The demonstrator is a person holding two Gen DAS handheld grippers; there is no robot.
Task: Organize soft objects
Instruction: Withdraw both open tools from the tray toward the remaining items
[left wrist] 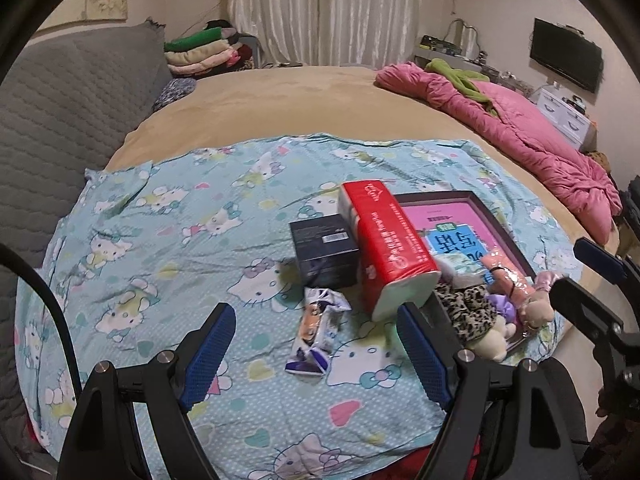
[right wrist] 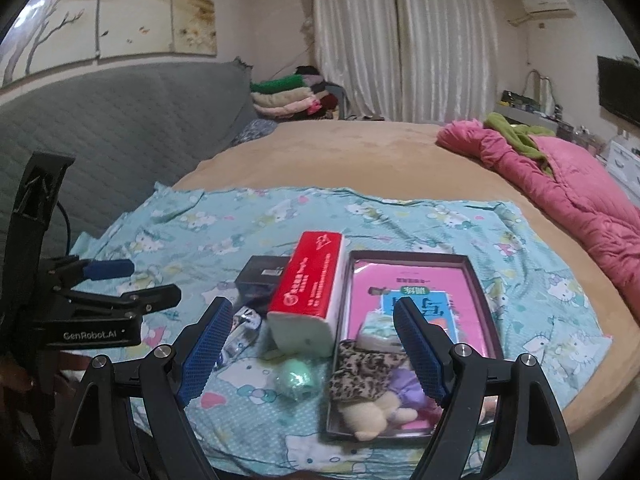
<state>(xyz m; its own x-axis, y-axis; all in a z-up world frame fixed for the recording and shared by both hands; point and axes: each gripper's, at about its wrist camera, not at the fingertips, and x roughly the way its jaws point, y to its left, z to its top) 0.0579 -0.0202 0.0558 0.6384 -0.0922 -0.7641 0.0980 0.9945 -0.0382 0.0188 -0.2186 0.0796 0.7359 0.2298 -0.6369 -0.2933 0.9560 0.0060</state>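
Note:
On a blue cat-print cloth [left wrist: 168, 240] lie a red tissue pack [left wrist: 390, 248], a small dark box [left wrist: 326, 254] and a crinkly snack packet [left wrist: 316, 334]. A shallow dark tray [right wrist: 476, 280] with a pink book in it holds a leopard-print plush [right wrist: 366, 372], a cream plush toy [right wrist: 368, 416], a purple soft toy [right wrist: 404, 384] and a pink doll [left wrist: 516, 288]. A mint-green ball [right wrist: 298, 380] rests beside the tray. My left gripper [left wrist: 316, 354] hovers open above the packet. My right gripper [right wrist: 310, 350] hovers open over the tissue pack's near end and the plush toys, holding nothing.
The cloth lies on a tan bed [left wrist: 280, 100]. A pink quilt [left wrist: 528, 140] with a green garment lies along the right edge. A grey padded headboard [left wrist: 60, 120] stands at the left, folded blankets [left wrist: 200, 52] behind it. My left gripper [right wrist: 110, 280] shows at the right wrist view's left edge.

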